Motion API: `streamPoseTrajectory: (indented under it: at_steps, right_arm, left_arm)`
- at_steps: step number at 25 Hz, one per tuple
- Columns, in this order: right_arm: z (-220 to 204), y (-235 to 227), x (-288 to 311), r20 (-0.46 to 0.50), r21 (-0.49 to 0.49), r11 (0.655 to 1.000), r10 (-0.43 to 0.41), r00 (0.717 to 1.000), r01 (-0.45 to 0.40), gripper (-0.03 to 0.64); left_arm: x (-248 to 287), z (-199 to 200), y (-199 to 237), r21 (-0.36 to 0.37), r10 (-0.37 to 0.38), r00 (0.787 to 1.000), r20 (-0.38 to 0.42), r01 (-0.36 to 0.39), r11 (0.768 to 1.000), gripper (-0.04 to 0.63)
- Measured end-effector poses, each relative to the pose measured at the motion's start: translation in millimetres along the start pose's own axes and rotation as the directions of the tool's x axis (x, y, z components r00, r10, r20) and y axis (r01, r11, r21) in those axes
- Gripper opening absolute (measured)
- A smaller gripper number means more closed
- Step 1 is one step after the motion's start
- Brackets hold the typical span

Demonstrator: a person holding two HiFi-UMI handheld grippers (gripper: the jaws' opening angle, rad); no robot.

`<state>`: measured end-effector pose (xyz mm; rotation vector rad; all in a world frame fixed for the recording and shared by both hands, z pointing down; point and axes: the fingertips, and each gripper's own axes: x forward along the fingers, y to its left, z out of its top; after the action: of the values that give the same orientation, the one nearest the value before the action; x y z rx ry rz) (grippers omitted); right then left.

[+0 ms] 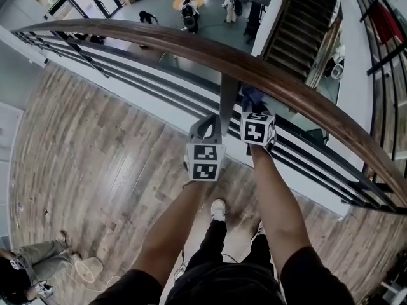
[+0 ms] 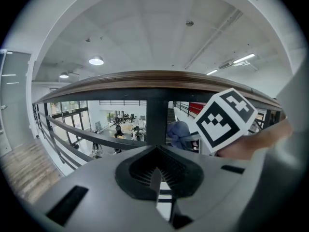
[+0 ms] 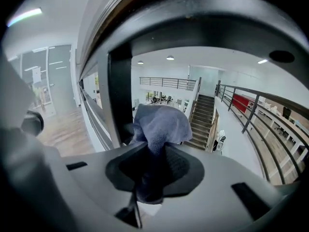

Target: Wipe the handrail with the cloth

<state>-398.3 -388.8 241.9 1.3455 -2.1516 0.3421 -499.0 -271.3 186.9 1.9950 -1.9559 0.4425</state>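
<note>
Right gripper view: right tool (image 3: 149, 178) clamped on the blue cloth (image 3: 161, 124) beneath the wooden handrail (image 1: 191, 46); left tool (image 2: 158, 187) closed, empty. Wiping friction could tug it free and let it fall.

The left arm (image 1: 166, 230) and right arm (image 1: 278, 202) reached forward side by side. The left hand-held gripper (image 1: 210, 121) was closed and empty; the right hand-held gripper (image 1: 254, 107) clamped a cloth (image 3: 161, 122).

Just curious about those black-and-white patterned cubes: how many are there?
2: one cube on the left tool, the other on the right tool, both beside the handrail.
</note>
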Motion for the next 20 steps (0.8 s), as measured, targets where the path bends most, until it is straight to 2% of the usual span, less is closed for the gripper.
streamPoseTrajectory:
  at_steps: [5,20]
  right_arm:
    - [-7.8,-27.2,-11.8,0.019,0.006,1.0,-0.02,1.0,0.02,0.08]
    - [-69.4,-178.3,-84.2,0.001,0.039,0.993,-0.109,0.994,0.109,0.08]
  left_arm:
    - [2.4,-1.6,-26.6,-0.002,-0.018,1.0,-0.007,0.018,1.0,0.002]
    - [13.1,1.3,-159.9,-0.011,-0.075,0.997,-0.031,0.075,0.997,0.002]
